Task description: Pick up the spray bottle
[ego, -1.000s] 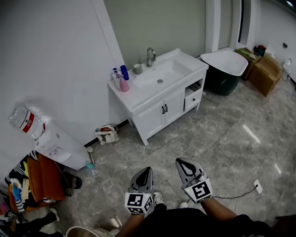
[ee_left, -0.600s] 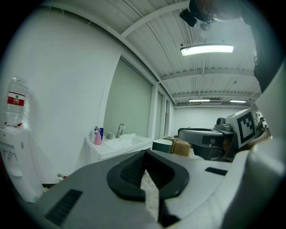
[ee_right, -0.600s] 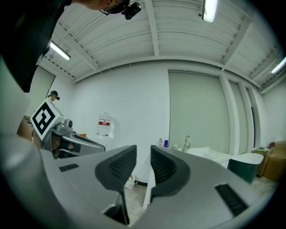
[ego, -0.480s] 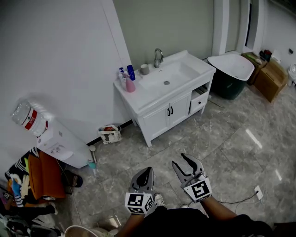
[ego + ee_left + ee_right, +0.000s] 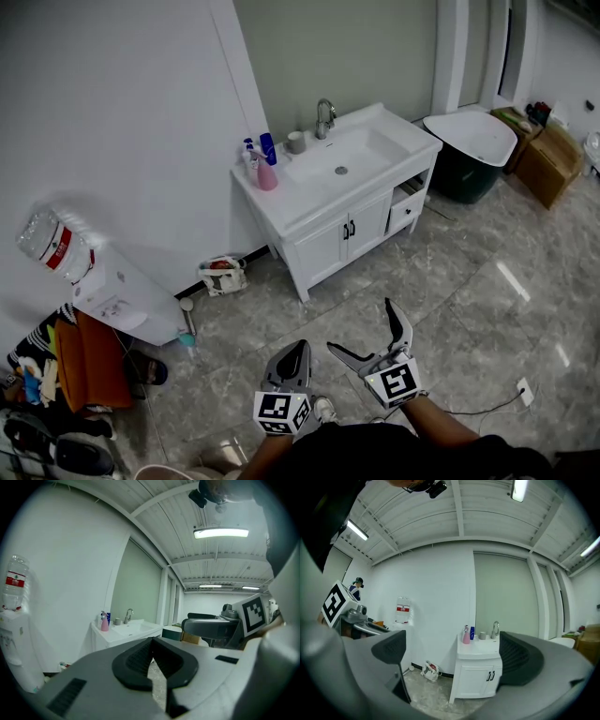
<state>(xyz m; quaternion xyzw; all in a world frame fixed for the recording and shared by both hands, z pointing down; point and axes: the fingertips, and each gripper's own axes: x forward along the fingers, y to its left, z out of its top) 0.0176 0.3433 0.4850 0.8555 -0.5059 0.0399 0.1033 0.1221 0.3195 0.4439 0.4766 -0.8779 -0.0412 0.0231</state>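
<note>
A head view looks steeply down on a bathroom corner. A white sink cabinet point(image 5: 323, 248) stands against the wall, well apart from both grippers, with grey tiled floor point(image 5: 469, 281) between them.

The pink spray bottle point(image 5: 267, 175) stands upright on the cabinet's top, at its left end beside the basin. A blue bottle point(image 5: 268, 148) stands just behind it, and a grey cup point(image 5: 296, 142) and the tap point(image 5: 324, 117) sit further right along the cabinet's back edge.

On the floor left of the cabinet lies a small bag point(image 5: 221, 275). Further left stands a water dispenser point(image 5: 117, 295). Right of the cabinet is a white tub point(image 5: 473, 136), then cardboard boxes point(image 5: 548, 155).

The left gripper point(image 5: 298, 349) points toward the cabinet with its jaws together and nothing between them. The right gripper point(image 5: 361, 326) sits just beside it, jaws spread wide apart — they have just been opening — and they hold nothing; its own view frames the cabinet and spray bottle far off between the jaws.
</note>
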